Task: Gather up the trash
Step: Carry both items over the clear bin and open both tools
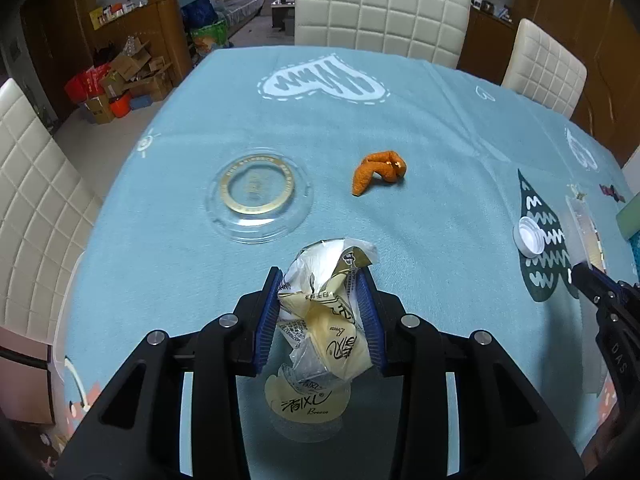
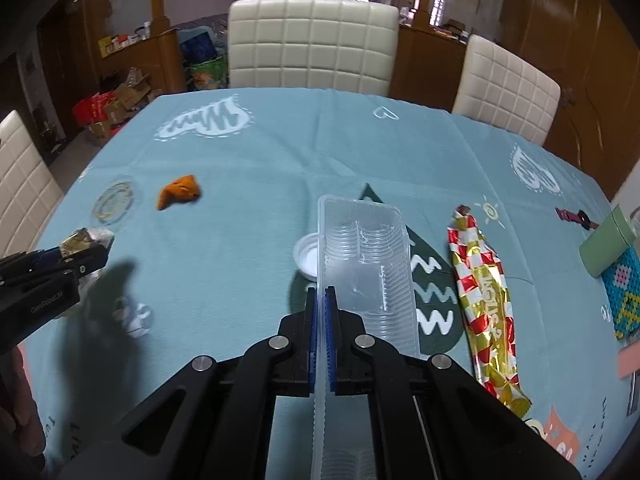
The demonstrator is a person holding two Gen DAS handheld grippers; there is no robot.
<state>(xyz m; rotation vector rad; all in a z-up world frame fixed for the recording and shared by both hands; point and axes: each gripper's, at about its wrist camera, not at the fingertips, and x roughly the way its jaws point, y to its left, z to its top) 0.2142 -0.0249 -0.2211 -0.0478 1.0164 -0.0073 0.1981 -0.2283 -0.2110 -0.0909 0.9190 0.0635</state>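
A: Starting far left, what are you seeing?

B: The clear plastic lid (image 1: 259,200) is lying flat on the blue tablecloth (image 1: 420,128), with the orange peel (image 1: 378,172) just right of it, further out. My left gripper (image 1: 322,312) is clenching the crumpled tissue wrapper (image 1: 324,320), lifting it off the cloth.

A: And moving right?

B: The white bottle cap (image 2: 307,258) is sitting just left of the clear plastic tray (image 2: 366,264). My right gripper (image 2: 321,316) is pinching that tray's left wall, jaws nearly closed on it. Further right, the red-and-gold foil wrapper (image 2: 486,304) is waiting near the edge.

A: Any risk?

B: I'm guessing the thin wall could flex and slip out, and the wrapper's loose tail might snag or unfold.
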